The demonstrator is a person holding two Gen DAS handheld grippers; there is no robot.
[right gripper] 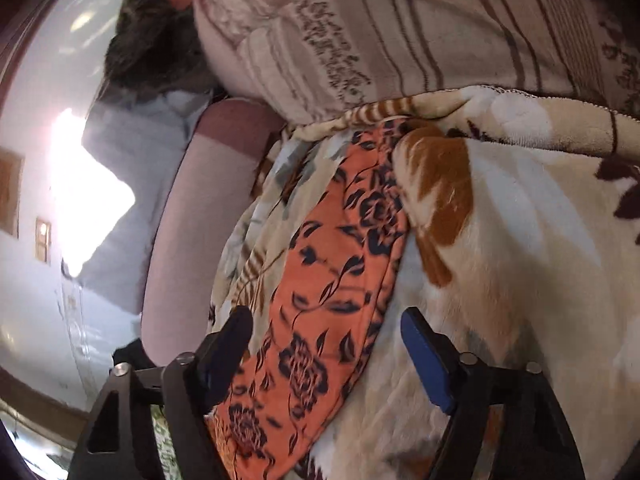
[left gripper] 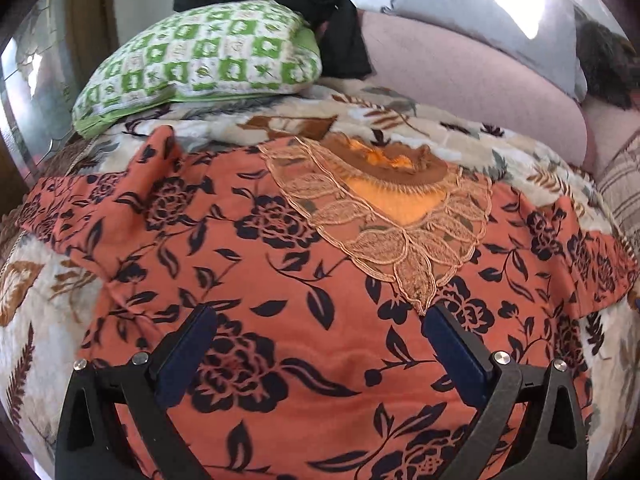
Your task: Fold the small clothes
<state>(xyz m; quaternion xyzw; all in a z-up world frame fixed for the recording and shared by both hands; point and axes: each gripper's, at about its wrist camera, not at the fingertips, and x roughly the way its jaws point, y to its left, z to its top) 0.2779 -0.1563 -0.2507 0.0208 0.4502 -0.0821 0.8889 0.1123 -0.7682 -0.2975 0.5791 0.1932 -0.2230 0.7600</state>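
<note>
Left wrist view: the orange floral garment point(left gripper: 280, 264) lies spread flat on the leaf-print blanket point(left gripper: 400, 120), its lace neckline point(left gripper: 384, 216) toward 12 o'clock. The left gripper point(left gripper: 318, 320) hangs over the garment's middle, jaws spread wide, nothing pinched. A green patterned pillow point(left gripper: 200, 60) sits at 11 o'clock with a black cloth point(left gripper: 312, 4) behind it.

Right wrist view: the view is rolled sideways. The right gripper point(right gripper: 326, 330) stands with jaws apart, an orange sleeve point(right gripper: 336, 280) between them, pads not pressing. A striped blanket point(right gripper: 380, 28) lies at 12 o'clock.
</note>
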